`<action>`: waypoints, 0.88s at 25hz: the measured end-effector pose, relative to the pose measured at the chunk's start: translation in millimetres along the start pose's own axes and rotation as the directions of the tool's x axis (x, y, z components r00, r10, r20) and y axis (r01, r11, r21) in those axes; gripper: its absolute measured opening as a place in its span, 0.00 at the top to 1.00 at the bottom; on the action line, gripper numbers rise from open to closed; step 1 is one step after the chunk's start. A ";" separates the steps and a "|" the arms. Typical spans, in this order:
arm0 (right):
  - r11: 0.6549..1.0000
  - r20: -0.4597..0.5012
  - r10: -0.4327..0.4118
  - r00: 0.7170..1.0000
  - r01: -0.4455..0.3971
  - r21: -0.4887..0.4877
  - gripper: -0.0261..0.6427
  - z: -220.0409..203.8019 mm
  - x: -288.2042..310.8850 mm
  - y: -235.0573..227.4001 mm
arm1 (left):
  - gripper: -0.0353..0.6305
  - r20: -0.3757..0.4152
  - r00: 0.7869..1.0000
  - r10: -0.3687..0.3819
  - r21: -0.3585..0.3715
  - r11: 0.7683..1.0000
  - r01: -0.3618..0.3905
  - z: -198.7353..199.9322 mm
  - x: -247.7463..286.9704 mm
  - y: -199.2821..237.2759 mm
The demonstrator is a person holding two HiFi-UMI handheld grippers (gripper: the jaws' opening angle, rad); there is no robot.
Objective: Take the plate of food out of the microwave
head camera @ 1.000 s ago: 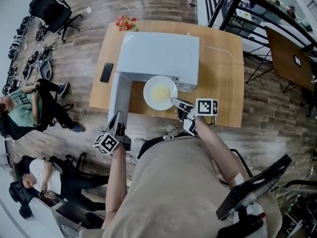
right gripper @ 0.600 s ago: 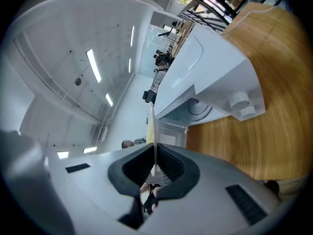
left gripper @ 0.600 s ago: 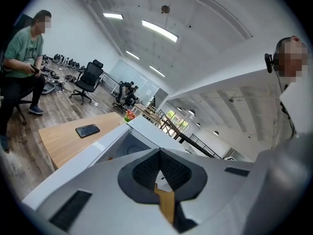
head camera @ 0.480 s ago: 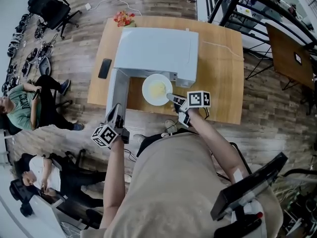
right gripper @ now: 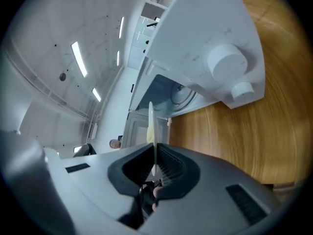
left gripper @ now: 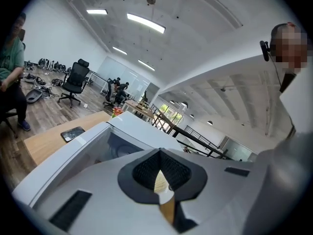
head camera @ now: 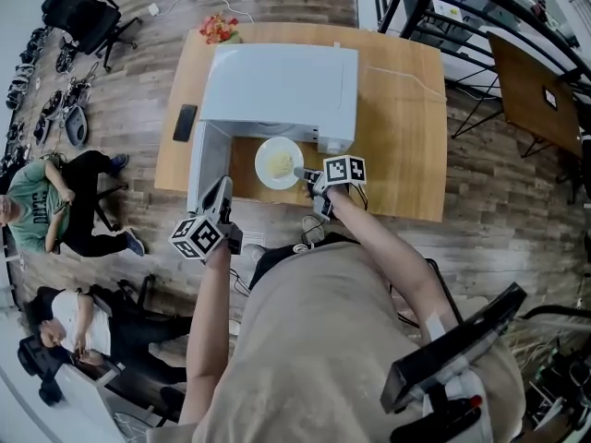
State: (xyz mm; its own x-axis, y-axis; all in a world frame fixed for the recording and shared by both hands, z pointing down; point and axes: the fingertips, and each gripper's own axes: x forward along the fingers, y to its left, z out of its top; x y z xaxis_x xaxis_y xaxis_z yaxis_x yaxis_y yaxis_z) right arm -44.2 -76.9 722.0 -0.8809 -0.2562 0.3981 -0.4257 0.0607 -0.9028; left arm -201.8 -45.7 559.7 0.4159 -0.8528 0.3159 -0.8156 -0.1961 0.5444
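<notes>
Plate (head camera: 277,162) w/ food looks clear of microwave (head camera: 277,95), right claw (head camera: 307,174) pinching its rim, left claw (head camera: 222,192) pressed together, empty; only set-down remaining.

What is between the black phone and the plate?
In the head view, the microwave's open door stands between the phone and the plate.

No legible text anywhere

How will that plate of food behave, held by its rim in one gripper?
The plate looks rigid, probably ceramic, so it shouldn't flex. Pinched at one rim edge by the right gripper, it may sag or tip. The yellow food could slide if it tilts.
</notes>
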 end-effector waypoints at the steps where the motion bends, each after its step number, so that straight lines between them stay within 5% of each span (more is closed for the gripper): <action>1: 1.000 -0.003 -0.009 1.000 0.009 0.013 0.93 -0.9 2.3 -7.5 | 0.94 -0.005 1.000 -0.001 0.003 1.000 0.001 -1.7 2.4 -2.0; 10: 0.978 0.015 -0.098 0.995 0.093 0.185 0.93 -15.2 25.4 -71.6 | 0.94 -0.063 0.997 0.044 0.002 0.999 -0.044 -29.6 -1.7 11.6; 22: 0.960 -0.075 -0.218 0.973 0.228 0.163 0.93 -45.1 61.5 -121.4 | 0.94 -0.108 0.991 0.078 -0.031 0.996 -0.081 -48.0 -17.4 15.6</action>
State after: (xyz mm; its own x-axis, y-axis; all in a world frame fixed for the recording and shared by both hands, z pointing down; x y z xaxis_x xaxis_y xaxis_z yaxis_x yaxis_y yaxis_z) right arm -56.1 -56.6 863.5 -0.7796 -0.1901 0.5967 -0.5758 -0.1571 -0.8024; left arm -202.5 -10.7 600.0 0.3925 -0.8079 0.4396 -0.8341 -0.1112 0.5403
